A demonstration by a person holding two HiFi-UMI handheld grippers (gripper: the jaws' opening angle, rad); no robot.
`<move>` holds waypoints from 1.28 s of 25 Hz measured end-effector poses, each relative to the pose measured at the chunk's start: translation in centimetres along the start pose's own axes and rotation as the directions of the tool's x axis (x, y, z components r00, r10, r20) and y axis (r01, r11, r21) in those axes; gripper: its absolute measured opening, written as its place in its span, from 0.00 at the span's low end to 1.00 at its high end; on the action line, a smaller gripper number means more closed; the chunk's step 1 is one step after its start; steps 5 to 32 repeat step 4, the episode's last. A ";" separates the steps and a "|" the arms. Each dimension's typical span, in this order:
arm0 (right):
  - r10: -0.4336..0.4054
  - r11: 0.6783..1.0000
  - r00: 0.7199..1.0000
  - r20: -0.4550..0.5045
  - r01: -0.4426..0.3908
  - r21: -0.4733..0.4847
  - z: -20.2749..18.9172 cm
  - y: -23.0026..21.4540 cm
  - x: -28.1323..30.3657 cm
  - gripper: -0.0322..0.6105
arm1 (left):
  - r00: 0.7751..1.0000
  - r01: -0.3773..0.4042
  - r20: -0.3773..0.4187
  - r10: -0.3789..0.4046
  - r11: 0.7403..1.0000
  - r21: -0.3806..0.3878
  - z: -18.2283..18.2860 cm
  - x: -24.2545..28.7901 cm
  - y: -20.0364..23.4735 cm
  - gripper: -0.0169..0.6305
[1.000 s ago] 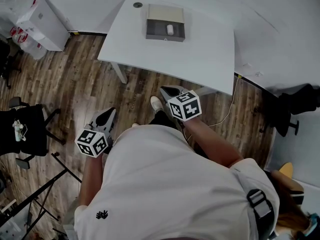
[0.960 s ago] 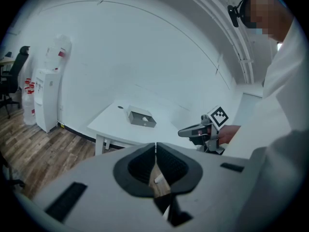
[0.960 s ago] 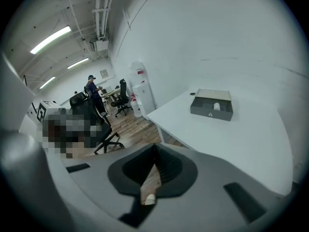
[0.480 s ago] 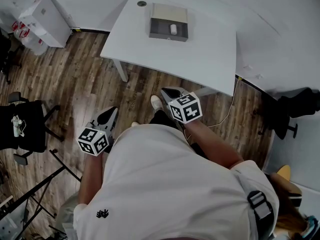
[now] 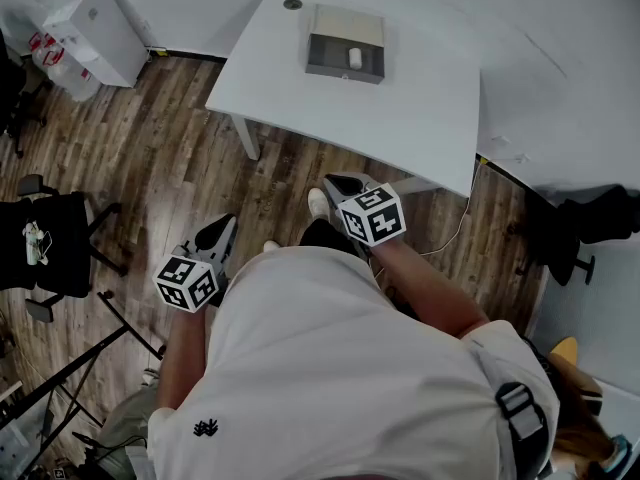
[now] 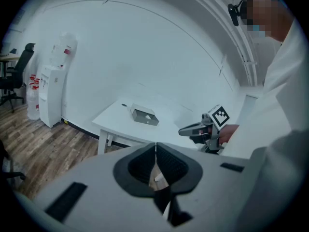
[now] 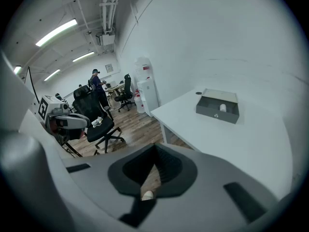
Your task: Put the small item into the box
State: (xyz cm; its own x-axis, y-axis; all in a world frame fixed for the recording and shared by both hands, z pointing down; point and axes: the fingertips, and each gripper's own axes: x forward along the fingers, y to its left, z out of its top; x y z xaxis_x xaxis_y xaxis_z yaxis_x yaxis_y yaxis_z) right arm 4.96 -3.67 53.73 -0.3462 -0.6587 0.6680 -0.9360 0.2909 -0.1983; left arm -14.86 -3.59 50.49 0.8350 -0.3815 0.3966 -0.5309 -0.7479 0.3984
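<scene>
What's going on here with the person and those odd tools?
A person in a white shirt stands on the wooden floor, a little way back from the white table, holding a two-jaw gripper in each hand. The left gripper and right gripper are both shut and empty. On the table sits a shallow grey open box, and a small white item lies inside it.

The person wears a white short-sleeved shirt point(image 5: 330, 368) with a small black logo point(image 5: 204, 429) at its 7 o'clock. A grey strap point(image 5: 531, 434) with a dark buckle point(image 5: 512, 398) sits at 4 o'clock, and a white shoe point(image 5: 318, 204) shows at 12. The left tongs point(image 5: 228, 221) and right tongs point(image 5: 331, 179) are grey with dark ribbed linings. Each carries a cube point(image 5: 186, 282) of black-and-white square markers.
</scene>
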 end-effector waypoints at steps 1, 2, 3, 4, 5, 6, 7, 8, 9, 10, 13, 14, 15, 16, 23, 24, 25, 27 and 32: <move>0.001 1.000 1.000 -0.003 -0.001 -0.002 0.0 -0.1 0.1 0.06 | 1.000 -0.002 -0.001 0.002 1.000 -0.003 0.0 0.1 0.1 0.05; 0.002 1.000 1.000 -0.007 -0.002 -0.004 0.1 -0.3 0.2 0.06 | 1.000 -0.005 -0.003 0.005 1.000 -0.007 -0.1 0.2 0.3 0.05; 0.002 1.000 1.000 -0.011 -0.002 -0.006 0.1 -0.4 0.3 0.06 | 1.000 -0.006 -0.005 0.006 1.000 -0.011 -0.1 0.3 0.4 0.05; 0.002 1.000 1.000 -0.014 -0.002 -0.009 0.2 -0.6 0.4 0.06 | 1.000 -0.008 -0.006 0.008 1.000 -0.015 -0.1 0.4 0.5 0.05; 0.002 1.000 1.000 -0.014 -0.002 -0.009 0.2 -0.6 0.4 0.06 | 1.000 -0.008 -0.006 0.008 1.000 -0.015 -0.1 0.4 0.5 0.05; 0.002 1.000 1.000 -0.014 -0.002 -0.009 0.2 -0.6 0.4 0.06 | 1.000 -0.008 -0.006 0.008 1.000 -0.015 -0.1 0.4 0.5 0.05; 0.002 1.000 1.000 -0.014 -0.002 -0.009 0.2 -0.6 0.4 0.06 | 1.000 -0.008 -0.006 0.008 1.000 -0.015 -0.1 0.4 0.5 0.05; 0.002 1.000 1.000 -0.014 -0.002 -0.009 0.2 -0.6 0.4 0.06 | 1.000 -0.008 -0.006 0.008 1.000 -0.015 -0.1 0.4 0.5 0.05; 0.002 1.000 1.000 -0.014 -0.002 -0.009 0.2 -0.6 0.4 0.06 | 1.000 -0.008 -0.006 0.008 1.000 -0.015 -0.1 0.4 0.5 0.05; 0.002 1.000 1.000 -0.014 -0.002 -0.009 0.2 -0.6 0.4 0.06 | 1.000 -0.008 -0.006 0.008 1.000 -0.015 -0.1 0.4 0.5 0.05; 0.002 1.000 1.000 -0.014 -0.002 -0.009 0.2 -0.6 0.4 0.06 | 1.000 -0.008 -0.006 0.008 1.000 -0.015 -0.1 0.4 0.5 0.05; 0.002 1.000 1.000 -0.014 -0.002 -0.009 0.2 -0.6 0.4 0.06 | 1.000 -0.008 -0.006 0.008 1.000 -0.015 -0.1 0.4 0.5 0.05; 0.002 1.000 1.000 -0.014 -0.002 -0.009 0.2 -0.6 0.4 0.06 | 1.000 -0.008 -0.006 0.008 1.000 -0.015 -0.1 0.4 0.5 0.05; 0.002 1.000 1.000 -0.014 -0.002 -0.009 0.2 -0.6 0.4 0.06 | 1.000 -0.008 -0.006 0.008 1.000 -0.015 -0.1 0.4 0.5 0.05; 0.002 1.000 1.000 -0.014 -0.002 -0.009 0.2 -0.6 0.4 0.06 | 1.000 -0.008 -0.006 0.008 1.000 -0.015 -0.1 0.4 0.5 0.05; 0.002 1.000 1.000 -0.014 -0.002 -0.009 0.2 -0.6 0.4 0.06 | 1.000 -0.008 -0.006 0.008 1.000 -0.015 -0.1 0.4 0.5 0.05; 0.002 1.000 1.000 -0.014 -0.002 -0.009 0.2 -0.6 0.4 0.06 | 1.000 -0.008 -0.006 0.008 1.000 -0.015 -0.1 0.4 0.5 0.05; 0.002 1.000 1.000 -0.014 -0.002 -0.009 0.2 -0.6 0.4 0.06 | 1.000 -0.008 -0.006 0.008 1.000 -0.015 -0.1 0.4 0.5 0.05; 0.002 1.000 1.000 -0.014 -0.002 -0.009 0.2 -0.6 0.4 0.06 | 1.000 -0.008 -0.006 0.008 1.000 -0.015 -0.1 0.4 0.5 0.05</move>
